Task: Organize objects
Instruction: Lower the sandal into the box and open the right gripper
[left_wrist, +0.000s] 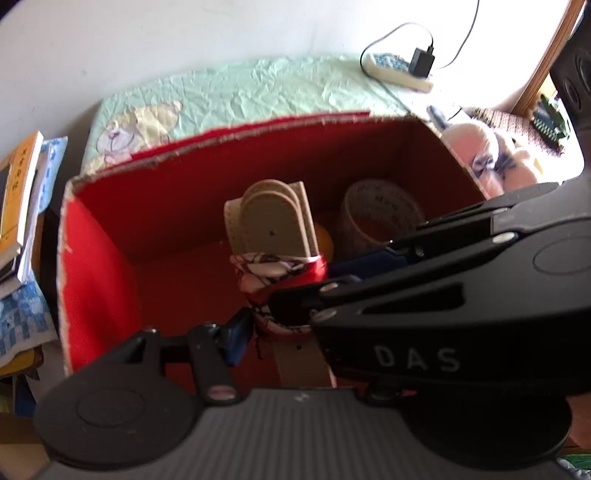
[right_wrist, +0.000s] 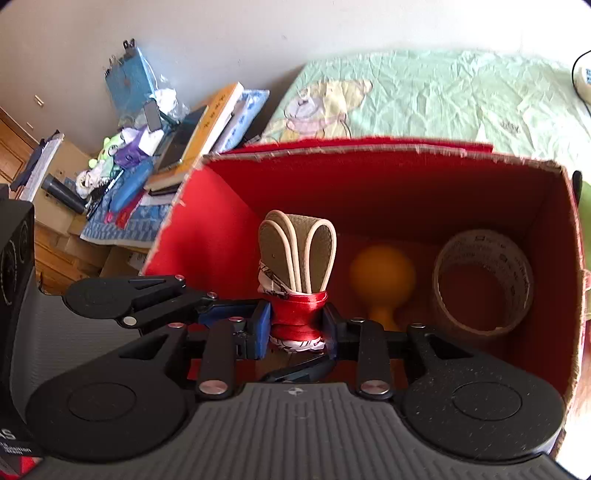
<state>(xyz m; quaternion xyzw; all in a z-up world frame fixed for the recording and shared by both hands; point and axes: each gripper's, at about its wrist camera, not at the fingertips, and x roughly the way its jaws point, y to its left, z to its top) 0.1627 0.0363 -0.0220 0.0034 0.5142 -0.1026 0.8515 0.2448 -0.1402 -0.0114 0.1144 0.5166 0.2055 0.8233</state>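
Left wrist view: the left tool (left_wrist: 275, 321) reaches down into an open red box (left_wrist: 99, 266) that sits on a bed with a pale green sheet (left_wrist: 258, 88). Between its blue pads stands a folded beige belt (left_wrist: 275, 225) bound at the waist with a red and white ribbon (left_wrist: 280, 277). The belt's long axis runs up the picture, folded loops pointing away from the camera toward the box's far wall, loose ends toward the camera. One blue pad (left_wrist: 236, 341) lies against the ribbon on the left; the other side is covered by the right tool (left_wrist: 325, 280), which crosses in from the right and meets the bundle at the ribbon. Whether the left tool truly presses the bundle I cannot tell. Behind the belt an orange ball (left_wrist: 325, 240) peeks out, and a tape roll (left_wrist: 376, 218) stands beside it. A power strip (left_wrist: 399, 72) lies at the bed's far end, books (left_wrist: 20, 195) to the left.

Right wrist view: the right tool (right_wrist: 295, 325) is closed on the ribbon (right_wrist: 299, 314), a blue pad (right_wrist: 264, 325) flat against either side of the red band. The belt (right_wrist: 295, 251) stands upright out of the grip, loops at the top, directly ahead of the tool and centred between the fingers. The left tool (right_wrist: 236, 317) comes in from the left at the same band. The orange ball (right_wrist: 382, 277) sits on the box floor just right of the bundle, the tape roll (right_wrist: 484, 284) further right against the box (right_wrist: 207, 229) wall.
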